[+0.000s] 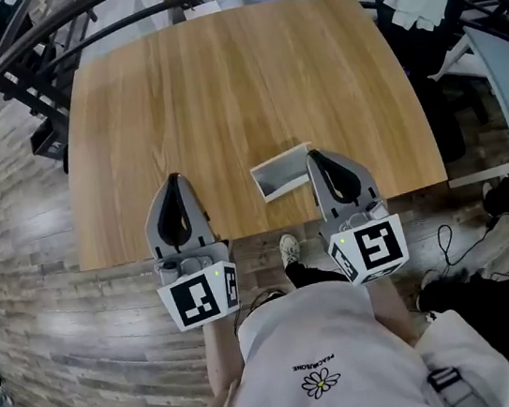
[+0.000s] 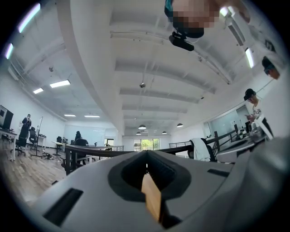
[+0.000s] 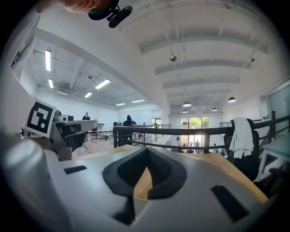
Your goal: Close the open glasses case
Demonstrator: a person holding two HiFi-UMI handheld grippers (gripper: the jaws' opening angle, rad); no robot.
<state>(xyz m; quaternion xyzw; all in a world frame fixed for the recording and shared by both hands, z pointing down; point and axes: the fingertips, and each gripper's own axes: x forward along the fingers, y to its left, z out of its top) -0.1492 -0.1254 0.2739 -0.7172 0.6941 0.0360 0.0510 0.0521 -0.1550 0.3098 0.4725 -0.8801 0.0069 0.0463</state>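
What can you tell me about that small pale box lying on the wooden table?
The glasses case is a small rectangular box with a whitish rim and a grey inside, seemingly open upward. It lies flat, slightly askew, near the front edge of the table. The tip of the shut right gripper is right beside its right end; whether they touch can't be told.

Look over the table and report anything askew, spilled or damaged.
Only the pale grey rectangular glasses case stands out. It lies open, askew to the edges of the light wooden table, near the front edge and just left of the right gripper. Nothing spilled or broken shows.
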